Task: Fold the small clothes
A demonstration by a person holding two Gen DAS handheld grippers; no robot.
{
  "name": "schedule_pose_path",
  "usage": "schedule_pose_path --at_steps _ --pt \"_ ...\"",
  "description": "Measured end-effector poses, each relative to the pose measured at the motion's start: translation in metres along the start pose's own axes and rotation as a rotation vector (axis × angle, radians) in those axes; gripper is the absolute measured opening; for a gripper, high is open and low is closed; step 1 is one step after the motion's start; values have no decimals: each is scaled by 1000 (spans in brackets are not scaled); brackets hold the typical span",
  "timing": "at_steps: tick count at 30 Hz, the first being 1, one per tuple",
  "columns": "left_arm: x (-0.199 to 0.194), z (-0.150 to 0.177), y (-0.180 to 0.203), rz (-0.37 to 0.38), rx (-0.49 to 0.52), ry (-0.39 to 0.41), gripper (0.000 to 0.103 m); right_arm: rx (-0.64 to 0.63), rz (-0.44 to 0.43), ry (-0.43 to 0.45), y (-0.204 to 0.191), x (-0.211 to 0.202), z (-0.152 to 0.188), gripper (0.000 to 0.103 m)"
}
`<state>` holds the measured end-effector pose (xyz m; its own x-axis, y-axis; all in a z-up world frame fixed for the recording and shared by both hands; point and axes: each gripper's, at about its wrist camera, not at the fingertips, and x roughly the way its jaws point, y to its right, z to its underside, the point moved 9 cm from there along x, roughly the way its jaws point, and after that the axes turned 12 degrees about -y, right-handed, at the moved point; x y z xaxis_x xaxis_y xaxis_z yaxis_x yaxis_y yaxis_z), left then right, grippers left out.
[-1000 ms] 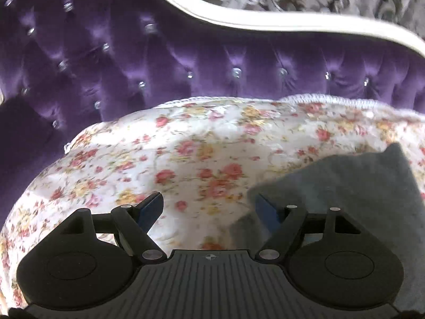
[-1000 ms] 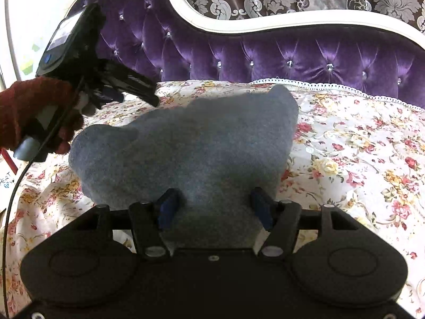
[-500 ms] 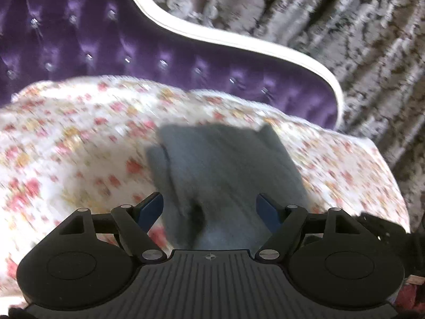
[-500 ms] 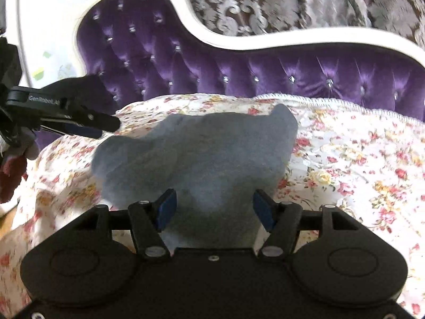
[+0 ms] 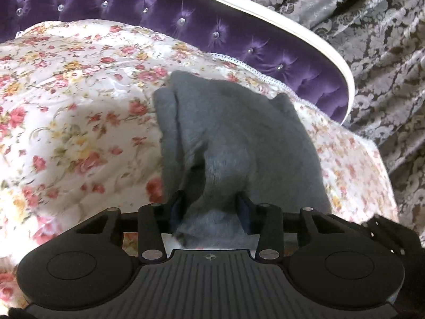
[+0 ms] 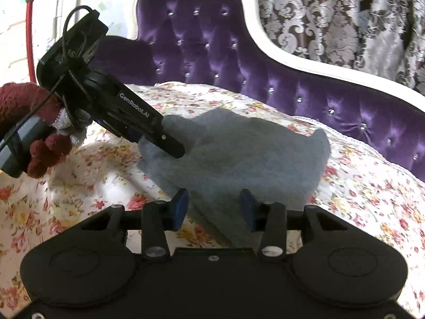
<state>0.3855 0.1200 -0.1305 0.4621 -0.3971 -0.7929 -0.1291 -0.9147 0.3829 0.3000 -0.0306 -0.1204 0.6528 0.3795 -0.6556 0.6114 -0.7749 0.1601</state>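
- A grey fleece garment [image 6: 239,156] is lying on a floral bedspread [image 6: 372,199] before a purple tufted headboard [image 6: 212,42].
- The left tongs [image 5: 212,210], lettered "GenRobot.AI" on the side, have just been closing and are gripping a bunched fold of the garment.
- The right tongs [image 6: 214,207] have also been closing; the garment's near edge is sitting between their blue pads [image 6: 180,207], a gap showing at each.
- A hand in a maroon glove [image 6: 39,133] is holding the left tool.
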Motion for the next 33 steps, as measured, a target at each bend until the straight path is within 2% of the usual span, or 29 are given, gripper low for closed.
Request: schedule_pose_path --at_steps 2,4,8,9,10,11,13,15,19,27,33 --pt "3 8 -4 -30 -2 -33 42 -13 -24 -66 -2 14 6 51" --pt "-1 14 -7 -16 -12 -14 42 -7 -53 -104 -4 22 13 51" --pt "-23 16 -1 -45 30 29 44 67 -122 -85 6 5 4 50" --pt "-31 12 3 -48 42 58 52 98 -135 -64 13 -2 0 51" --pt "-40 8 6 -38 48 91 71 133 -141 -39 22 -9 -5 55" --pt "-47 3 8 -24 46 119 79 172 -142 -18 32 -14 -9 61" --pt "-58 -9 11 7 34 177 88 274 -156 20 57 -20 -17 70" --pt "-57 -19 12 13 14 182 93 393 -180 49 85 -21 -22 75" --pt "-37 -23 11 0 0 123 94 523 -189 62 125 -7 -24 85" --pt "3 7 6 83 -44 -23 94 673 -318 8 148 32 -13 86" --pt "14 -2 20 154 -49 -24 96 759 -421 -29 152 63 -3 90"
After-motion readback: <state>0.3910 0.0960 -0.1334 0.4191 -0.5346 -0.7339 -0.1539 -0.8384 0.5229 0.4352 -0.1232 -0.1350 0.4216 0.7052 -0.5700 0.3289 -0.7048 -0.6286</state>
